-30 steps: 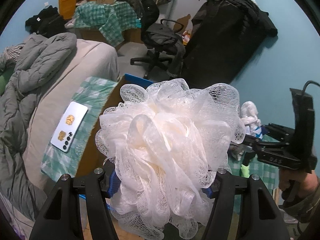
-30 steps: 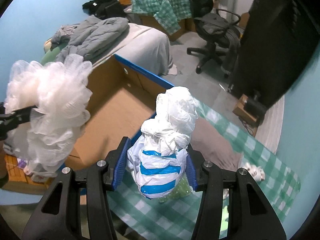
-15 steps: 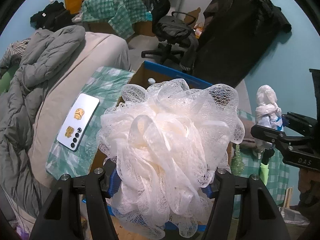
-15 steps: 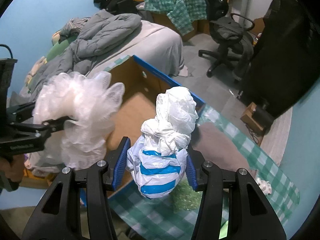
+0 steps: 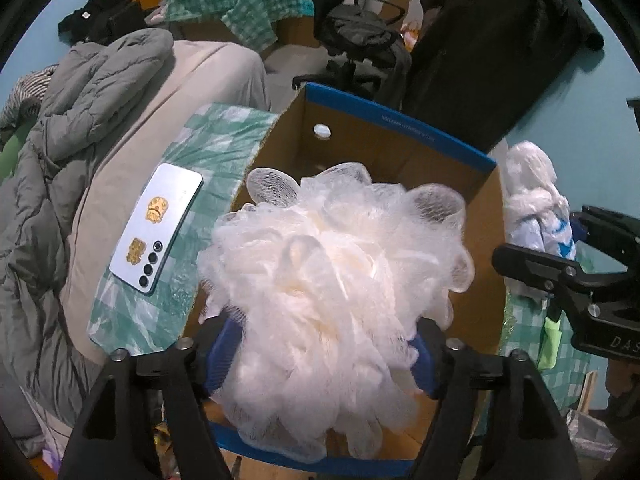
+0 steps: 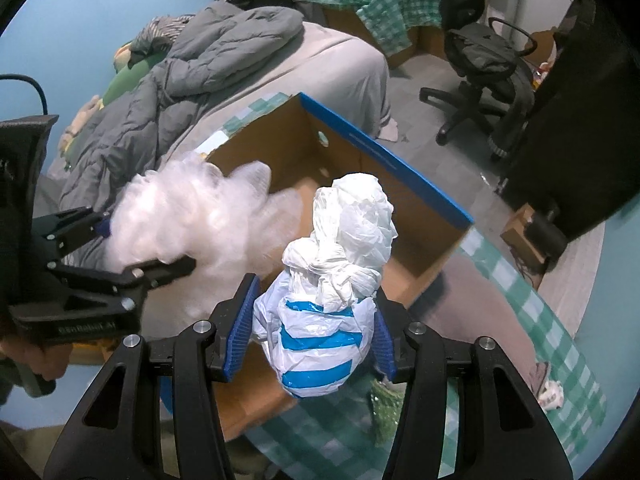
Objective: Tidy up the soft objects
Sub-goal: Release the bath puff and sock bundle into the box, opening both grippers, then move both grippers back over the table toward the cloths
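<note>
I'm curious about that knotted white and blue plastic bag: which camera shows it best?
The right wrist view: the plastic bag fills the centre, knot and blue stripes sharp. The left wrist view shows it only small at the right edge, partly hidden.

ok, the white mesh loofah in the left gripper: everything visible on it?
The loofah is a puffy ball of gathered white netting, soft and translucent at its ruffled edges. It sits between the left gripper, whose jaws have just been opening, blue pads at its sides. It hangs above the open cardboard box, blurred in both views.
</note>
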